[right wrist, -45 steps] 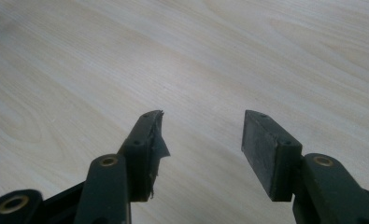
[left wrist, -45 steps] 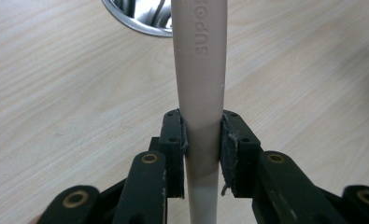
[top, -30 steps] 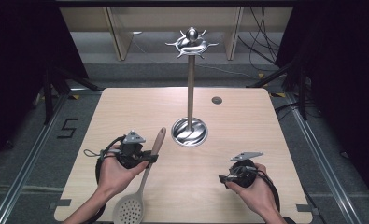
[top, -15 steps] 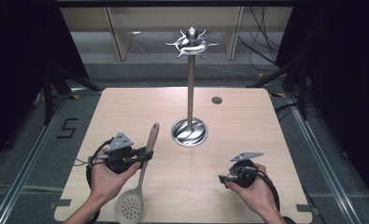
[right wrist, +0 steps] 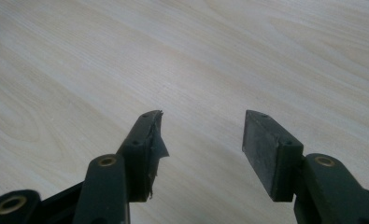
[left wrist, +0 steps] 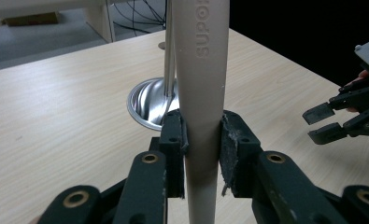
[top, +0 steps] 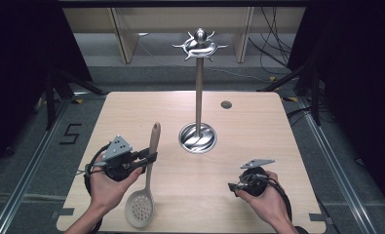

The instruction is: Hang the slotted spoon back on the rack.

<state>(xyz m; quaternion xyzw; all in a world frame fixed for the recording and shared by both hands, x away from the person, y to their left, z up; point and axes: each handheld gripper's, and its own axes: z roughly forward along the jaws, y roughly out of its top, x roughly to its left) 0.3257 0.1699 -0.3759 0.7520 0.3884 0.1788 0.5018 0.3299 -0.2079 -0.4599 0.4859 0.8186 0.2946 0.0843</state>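
One slotted spoon gripped for hanging, with a stand waiting mid-worktop.

The wooden worktop carries a tall metal stand at its centre, hooks at the top, probably where utensils get hung. At near left, the slotted spoon runs near-to-far, bowl nearest the person. The left hand-held gripper clamps its beige handle mid-length, likely to keep it balanced while carrying. The right hand-held gripper rests at near right, jaws wide and empty, well apart from the spoon.
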